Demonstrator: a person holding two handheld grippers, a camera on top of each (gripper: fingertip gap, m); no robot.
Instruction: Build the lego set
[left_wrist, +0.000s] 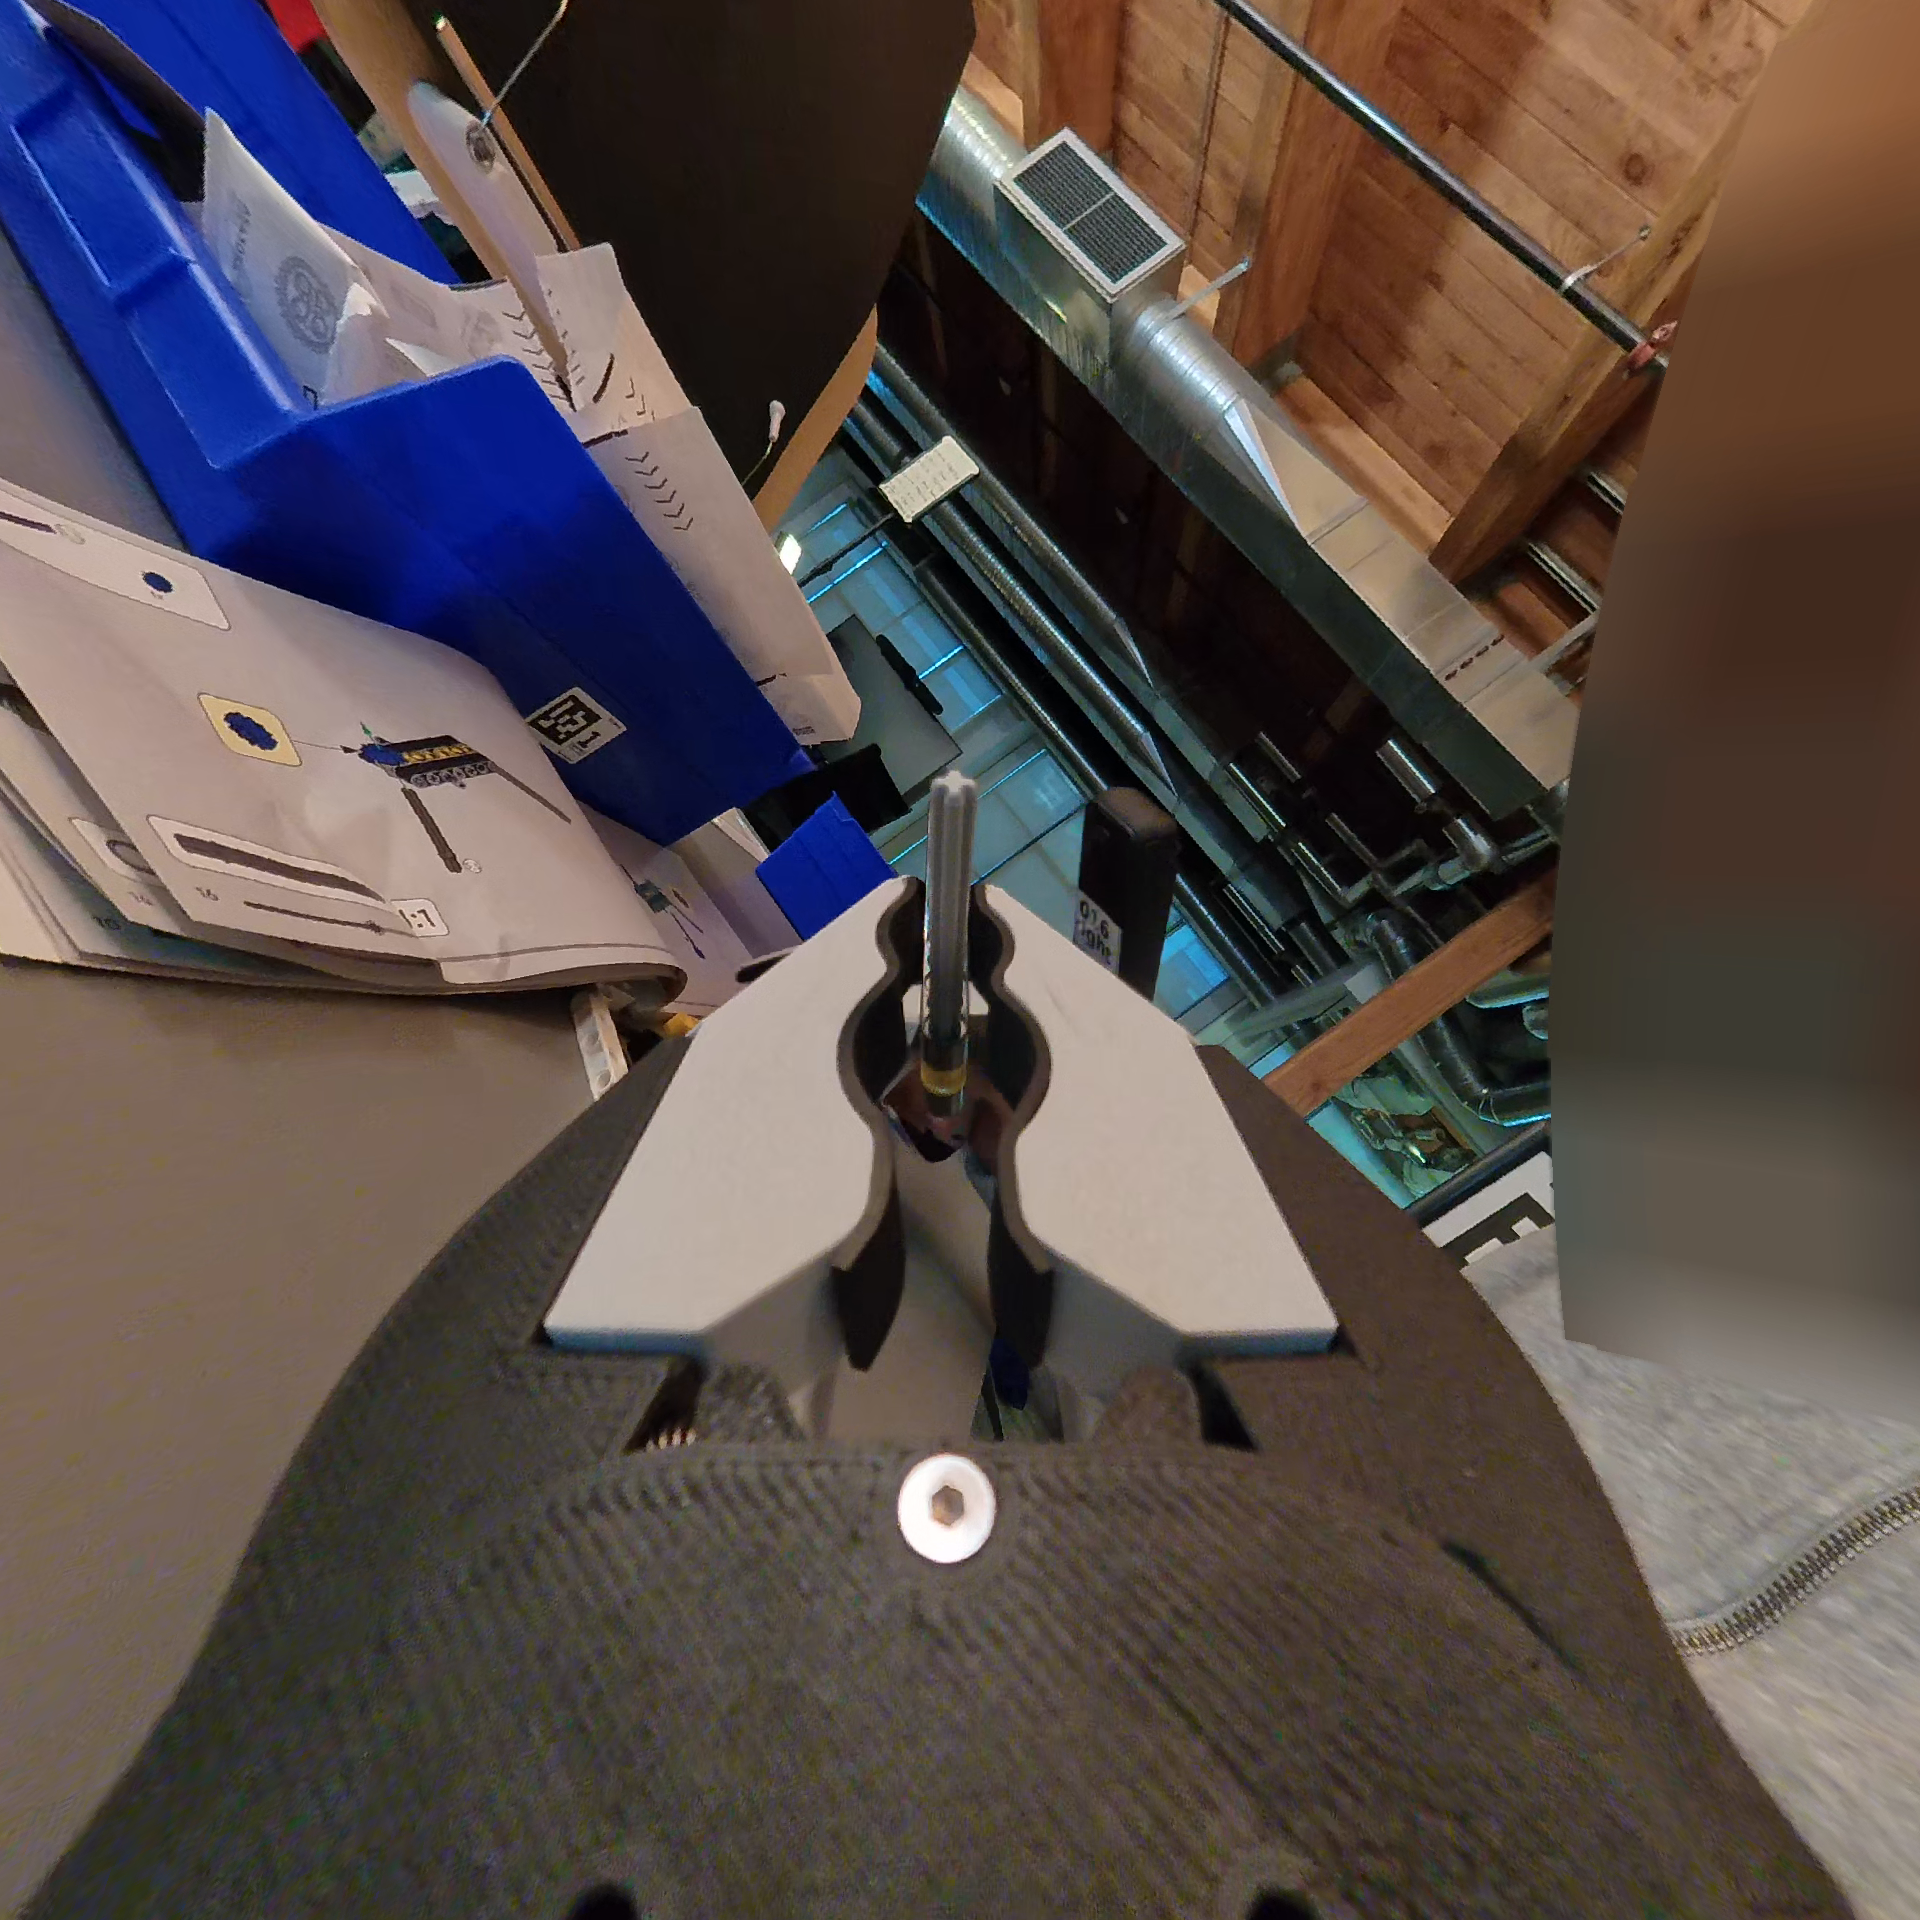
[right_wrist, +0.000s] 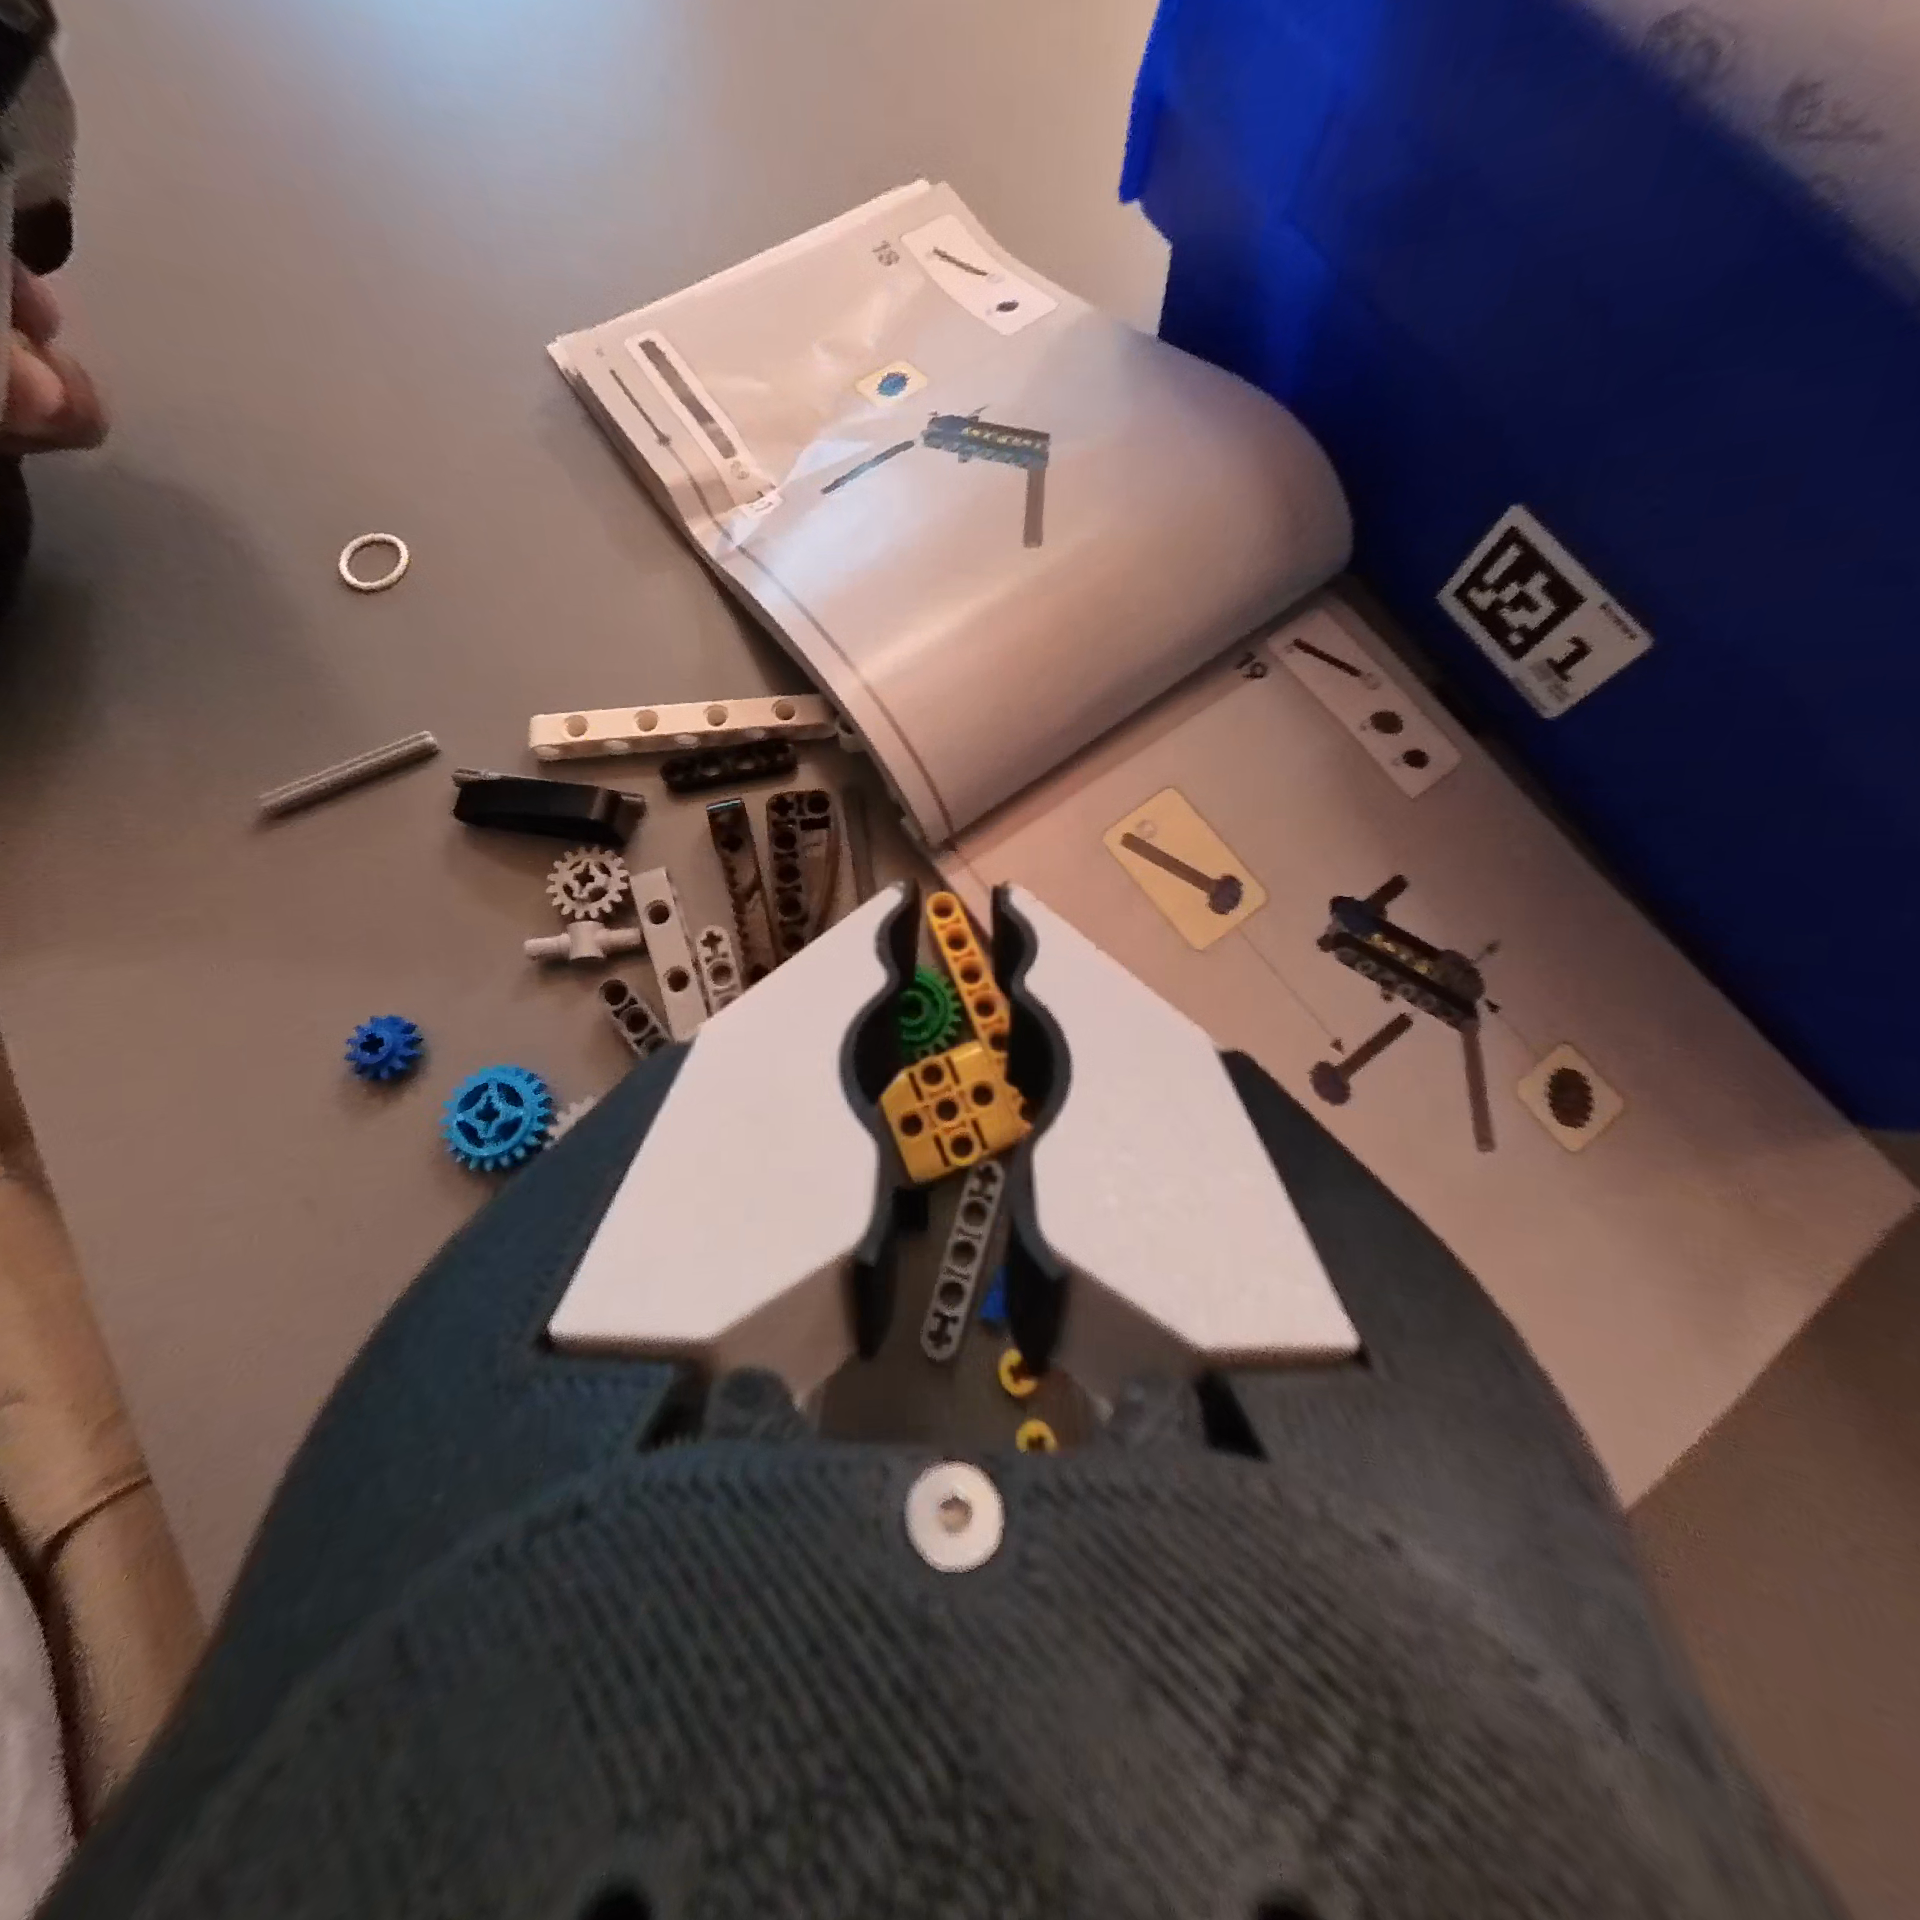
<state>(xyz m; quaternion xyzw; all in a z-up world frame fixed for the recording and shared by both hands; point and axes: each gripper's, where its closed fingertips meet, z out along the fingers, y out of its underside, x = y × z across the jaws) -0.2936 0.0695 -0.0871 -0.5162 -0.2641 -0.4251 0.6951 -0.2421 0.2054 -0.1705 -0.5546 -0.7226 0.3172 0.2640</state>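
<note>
My left gripper (left_wrist: 948, 904) is shut on a thin grey axle (left_wrist: 950, 894) with a yellow ring near its base. It holds the axle tilted up off the table, pointing towards the ceiling. My right gripper (right_wrist: 951, 914) hovers over loose parts on the grey table (right_wrist: 312, 312), its jaws a narrow gap apart and nothing clearly gripped. Through the gap I see a yellow beam piece (right_wrist: 951, 1117), a green gear (right_wrist: 920, 1008) and a grey beam (right_wrist: 961, 1268) lying below. The open instruction booklet (right_wrist: 987, 540) lies beyond; it also shows in the left wrist view (left_wrist: 312, 790).
Left of my right gripper lie a blue gear (right_wrist: 497, 1117), a smaller blue gear (right_wrist: 382, 1047), a grey gear (right_wrist: 587, 883), a white beam (right_wrist: 675, 722), black beams (right_wrist: 545, 805), a grey axle (right_wrist: 348, 774) and a ring (right_wrist: 372, 562). A blue bin (right_wrist: 1558, 416) stands at the right. A person's arm (right_wrist: 62, 1351) is at the left edge. The gap from one gripper's tips to the other's is roughly 15 cm. Measured from the fingertips, the grey gear (right_wrist: 587, 883) is 8 cm or so from the right gripper and 15 cm from the left.
</note>
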